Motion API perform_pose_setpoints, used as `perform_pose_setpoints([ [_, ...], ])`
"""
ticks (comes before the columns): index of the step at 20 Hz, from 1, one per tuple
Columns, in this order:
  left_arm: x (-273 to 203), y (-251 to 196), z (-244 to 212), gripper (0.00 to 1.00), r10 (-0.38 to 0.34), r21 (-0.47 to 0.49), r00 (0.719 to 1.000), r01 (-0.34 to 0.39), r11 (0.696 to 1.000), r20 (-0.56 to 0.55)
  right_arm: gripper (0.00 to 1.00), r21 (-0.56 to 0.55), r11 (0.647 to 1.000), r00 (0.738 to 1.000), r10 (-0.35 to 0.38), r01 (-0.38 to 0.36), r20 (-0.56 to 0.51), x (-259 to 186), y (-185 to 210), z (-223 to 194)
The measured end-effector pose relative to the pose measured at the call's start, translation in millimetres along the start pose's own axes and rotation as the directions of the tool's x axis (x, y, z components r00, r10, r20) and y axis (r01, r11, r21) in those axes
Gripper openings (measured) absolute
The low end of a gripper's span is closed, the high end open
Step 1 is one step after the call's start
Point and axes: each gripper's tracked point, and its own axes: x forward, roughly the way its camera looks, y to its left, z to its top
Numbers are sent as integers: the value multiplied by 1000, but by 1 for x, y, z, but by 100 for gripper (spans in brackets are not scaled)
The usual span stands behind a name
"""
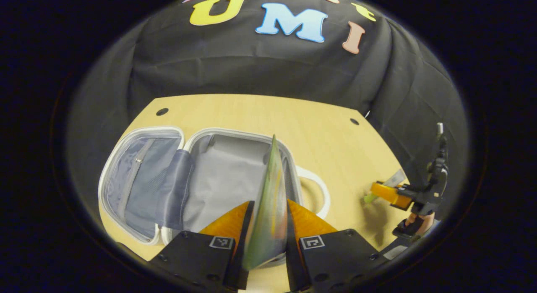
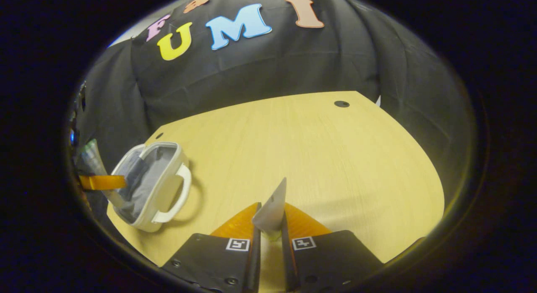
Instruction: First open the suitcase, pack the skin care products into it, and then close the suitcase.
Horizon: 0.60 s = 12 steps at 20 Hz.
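Note:
A small white suitcase [image 1: 126, 142] lies open on the wooden table, its grey lining and zipped mesh pocket showing. In the left gripper view my left gripper [image 1: 268, 217] is shut on a green skin care sachet [image 1: 268, 200], held edge-on above the right half of the case. The right gripper [image 1: 392, 194] shows at the far right of that view, holding another product. In the right gripper view my right gripper [image 2: 270, 219] is shut on a silvery tube [image 2: 272, 207] over bare table. The open suitcase [image 2: 176, 158] lies at the left there, with the left gripper's finger [image 2: 102, 181] and the sachet [image 2: 92, 158] beside it.
The wooden table [image 2: 314, 150] has small round holes [image 2: 341, 103] near its back corners. Black cloth walls close in behind and on both sides. The suitcase's white handle [image 1: 316, 188] sticks out toward the table's middle.

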Motion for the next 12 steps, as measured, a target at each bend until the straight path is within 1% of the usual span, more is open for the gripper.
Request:
perform_pose_setpoints([
  [3,31,37,-23,44,37,29,992,-34,999,-117,22,53,997,998,58,-59,21,-28,52,2],
  [5,44,58,-32,45,63,61,986,-54,997,-156,22,77,992,995,98,-100,33,-42,85,5],
  [6,46,66,-30,47,75,83,987,-64,995,-145,18,85,989,993,115,-118,38,-47,101,7],
  [7,47,73,-23,51,80,108,990,-68,992,-119,18,92,987,991,131,-134,40,-52,115,8],
  [8,45,76,-12,51,79,121,993,-68,990,-86,18,98,984,988,149,-152,42,-54,130,9],
  [9,40,75,-3,65,70,122,996,-63,991,-54,22,102,979,984,172,-175,38,-55,147,8],
  [10,35,77,4,75,62,117,998,-58,991,-24,22,103,975,980,197,-199,32,-55,164,9],
  [11,29,79,9,80,52,108,999,-52,993,7,22,98,970,975,219,-221,27,-54,178,9],
  [12,19,80,14,82,42,97,998,-45,994,38,18,87,967,971,239,-239,18,-50,193,9],
])
